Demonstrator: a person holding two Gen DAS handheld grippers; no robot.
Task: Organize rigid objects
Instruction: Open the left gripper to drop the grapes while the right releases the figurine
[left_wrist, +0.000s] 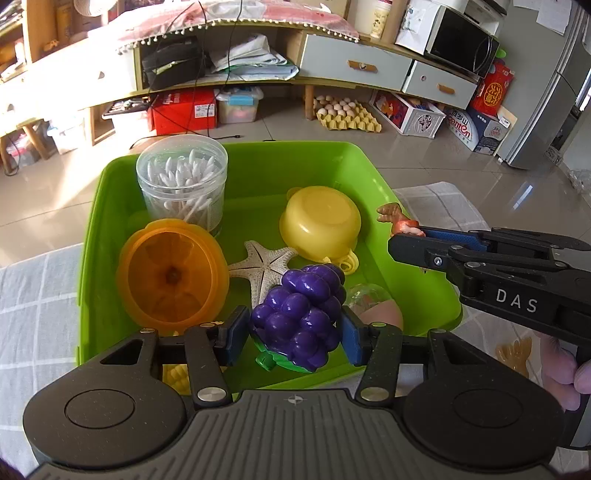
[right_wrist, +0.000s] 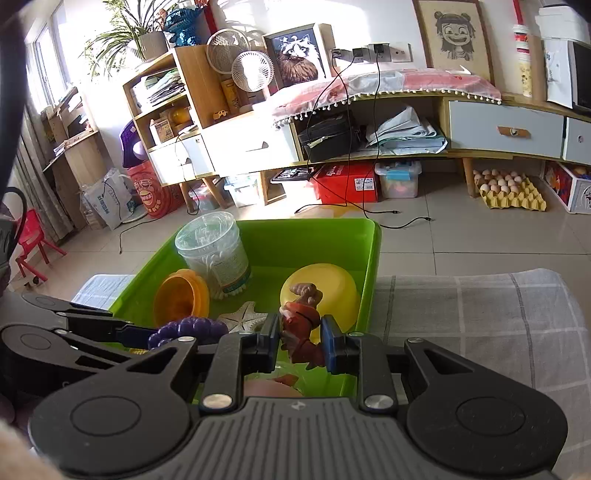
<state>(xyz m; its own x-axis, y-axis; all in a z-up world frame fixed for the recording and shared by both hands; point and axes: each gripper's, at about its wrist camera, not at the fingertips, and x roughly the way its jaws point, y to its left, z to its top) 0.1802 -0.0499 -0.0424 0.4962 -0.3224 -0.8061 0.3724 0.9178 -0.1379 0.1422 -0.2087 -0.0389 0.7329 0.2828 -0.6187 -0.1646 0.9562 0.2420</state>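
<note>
A green bin (left_wrist: 258, 166) (right_wrist: 317, 232) sits on a checked cloth. My left gripper (left_wrist: 293, 332) is shut on a purple toy grape bunch (left_wrist: 299, 314) over the bin's near side; the grapes also show in the right wrist view (right_wrist: 188, 330). My right gripper (right_wrist: 300, 343) is shut on a brown toy figure (right_wrist: 301, 321) above the bin's right edge, also visible in the left wrist view (left_wrist: 400, 221). In the bin lie a clear jar of cotton swabs (left_wrist: 181, 181), an orange cup on its side (left_wrist: 171, 277), a starfish (left_wrist: 262, 266) and an upturned yellow bowl (left_wrist: 321, 221).
A toy corn piece (left_wrist: 175, 376) and a pinkish object (left_wrist: 380, 314) lie at the bin's near edge. An amber piece (left_wrist: 511, 350) lies on the cloth (right_wrist: 480, 332) to the right. Beyond the table are a tiled floor and a cabinet (right_wrist: 406, 122).
</note>
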